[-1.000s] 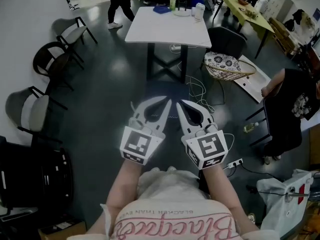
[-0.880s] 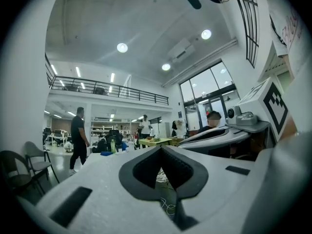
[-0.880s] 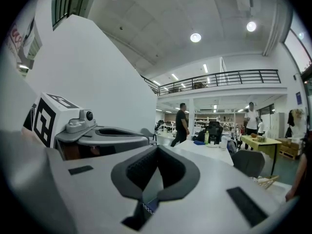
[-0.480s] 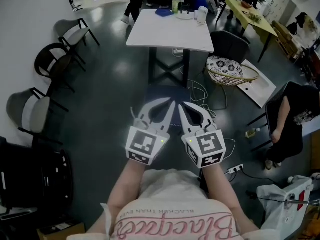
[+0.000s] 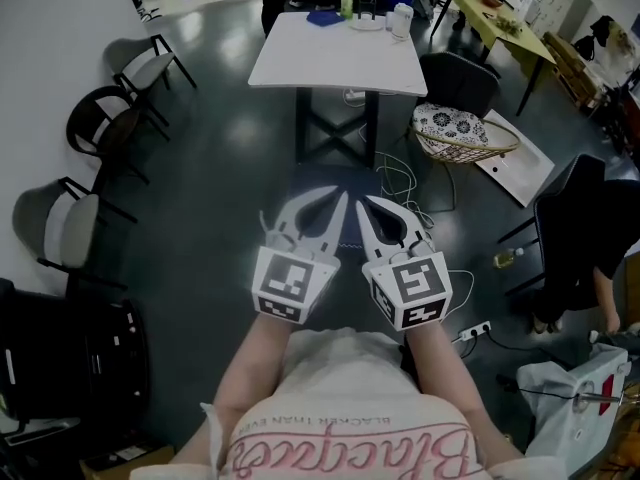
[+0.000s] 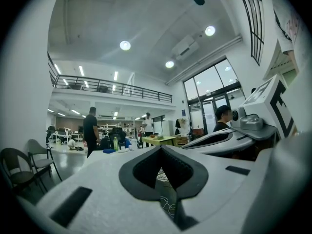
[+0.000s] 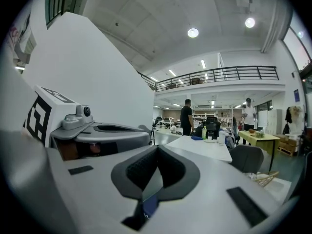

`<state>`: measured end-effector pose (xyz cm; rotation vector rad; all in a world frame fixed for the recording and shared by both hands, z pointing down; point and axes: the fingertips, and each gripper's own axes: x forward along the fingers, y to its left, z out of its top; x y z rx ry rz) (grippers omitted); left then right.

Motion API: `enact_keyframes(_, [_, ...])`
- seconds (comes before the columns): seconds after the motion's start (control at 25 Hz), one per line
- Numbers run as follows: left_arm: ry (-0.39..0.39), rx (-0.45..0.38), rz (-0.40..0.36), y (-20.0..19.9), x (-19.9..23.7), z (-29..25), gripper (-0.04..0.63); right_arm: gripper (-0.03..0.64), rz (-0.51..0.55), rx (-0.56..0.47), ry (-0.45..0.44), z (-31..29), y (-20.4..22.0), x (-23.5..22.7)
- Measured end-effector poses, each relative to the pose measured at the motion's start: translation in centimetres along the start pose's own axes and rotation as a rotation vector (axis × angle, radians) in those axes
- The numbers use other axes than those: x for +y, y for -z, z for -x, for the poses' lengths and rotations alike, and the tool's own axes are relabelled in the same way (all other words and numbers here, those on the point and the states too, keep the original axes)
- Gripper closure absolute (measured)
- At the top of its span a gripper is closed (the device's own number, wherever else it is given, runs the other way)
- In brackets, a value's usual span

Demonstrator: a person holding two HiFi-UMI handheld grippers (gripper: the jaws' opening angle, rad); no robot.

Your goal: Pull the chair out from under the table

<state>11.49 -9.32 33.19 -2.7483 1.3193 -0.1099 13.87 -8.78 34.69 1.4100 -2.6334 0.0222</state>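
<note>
Two clenched, empty: left tongs (image 5: 343, 197), right tongs (image 5: 361, 201) | one table (image 5: 338, 56) | one grey chair (image 5: 458, 80)

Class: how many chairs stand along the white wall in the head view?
3. The far chair sits at upper left, the middle chair just below it, the near chair lower still by the left edge. More may lie outside the picture.

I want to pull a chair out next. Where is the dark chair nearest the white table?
In the head view, the dark chair stands at the right edge of the white table, upper right of centre, just behind the wicker basket.
</note>
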Motion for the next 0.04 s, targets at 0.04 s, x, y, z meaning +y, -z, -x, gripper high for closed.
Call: enact_keyframes(0.04, [0.004, -0.001, 0.0, 0.07, -0.1, -0.13, 0.591, 0.614, 0.003, 0.0, 0.001, -0.01, 0.05, -0.06])
